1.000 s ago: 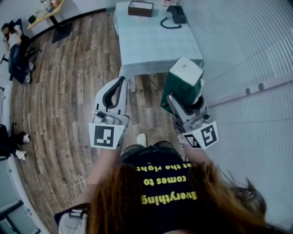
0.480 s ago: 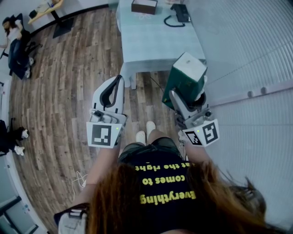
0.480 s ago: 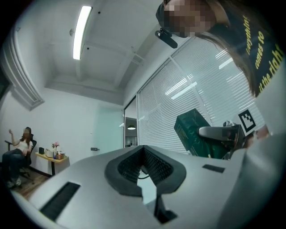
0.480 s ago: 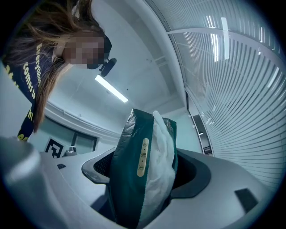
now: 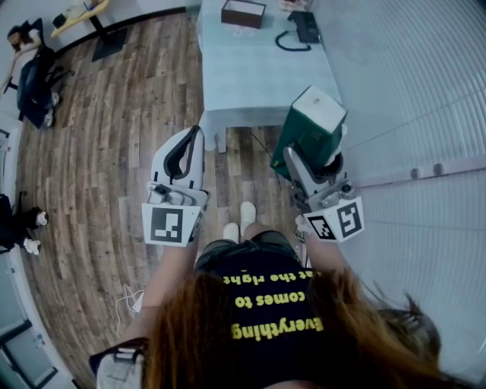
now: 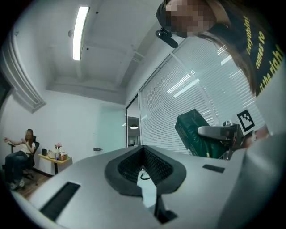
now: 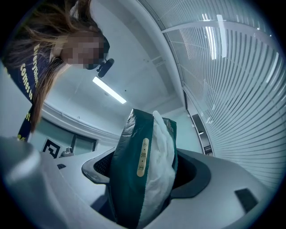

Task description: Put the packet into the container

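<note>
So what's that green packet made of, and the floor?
The packet looks like thin glossy green plastic film: it crinkles and glints, with white stuff showing at one side. The floor looks like matte wood planks, maybe laminate: streaky grain, board seams.

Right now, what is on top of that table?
On the table: a brown box and a black corded device, both at the far end. The packet in the right gripper hides the near right corner.

Head view steeply down, gripper views tilted upward, all sharing packet (image 5: 298,138)
</note>
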`<state>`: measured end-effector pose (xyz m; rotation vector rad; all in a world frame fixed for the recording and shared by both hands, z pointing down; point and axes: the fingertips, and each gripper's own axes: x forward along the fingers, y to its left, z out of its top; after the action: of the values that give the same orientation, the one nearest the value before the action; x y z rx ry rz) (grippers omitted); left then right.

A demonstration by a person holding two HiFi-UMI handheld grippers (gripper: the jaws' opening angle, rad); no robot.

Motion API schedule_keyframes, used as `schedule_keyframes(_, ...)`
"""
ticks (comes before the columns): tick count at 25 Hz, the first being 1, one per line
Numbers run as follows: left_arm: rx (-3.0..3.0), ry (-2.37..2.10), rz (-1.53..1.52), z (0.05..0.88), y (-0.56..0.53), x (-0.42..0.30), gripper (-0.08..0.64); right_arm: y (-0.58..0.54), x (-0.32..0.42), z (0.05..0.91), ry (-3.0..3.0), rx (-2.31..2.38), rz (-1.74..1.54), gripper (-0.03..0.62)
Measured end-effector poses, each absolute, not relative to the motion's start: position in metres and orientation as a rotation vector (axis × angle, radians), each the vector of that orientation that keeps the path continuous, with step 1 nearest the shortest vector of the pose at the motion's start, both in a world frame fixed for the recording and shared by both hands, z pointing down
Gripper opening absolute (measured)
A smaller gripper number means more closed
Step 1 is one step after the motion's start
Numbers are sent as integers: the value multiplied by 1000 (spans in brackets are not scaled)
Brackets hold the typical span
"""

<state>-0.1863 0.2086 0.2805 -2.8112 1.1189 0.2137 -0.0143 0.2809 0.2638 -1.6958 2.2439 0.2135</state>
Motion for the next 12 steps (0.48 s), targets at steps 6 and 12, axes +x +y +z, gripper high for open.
schedule_keyframes(6, -2790, 1132, 224, 272, 192, -160, -2, 257, 10, 258, 2250, -1653, 216, 362)
schedule_keyframes(12, -2751, 1176, 225, 268, 173, -143, -2, 232, 34, 253, 2241, -1613, 222, 362)
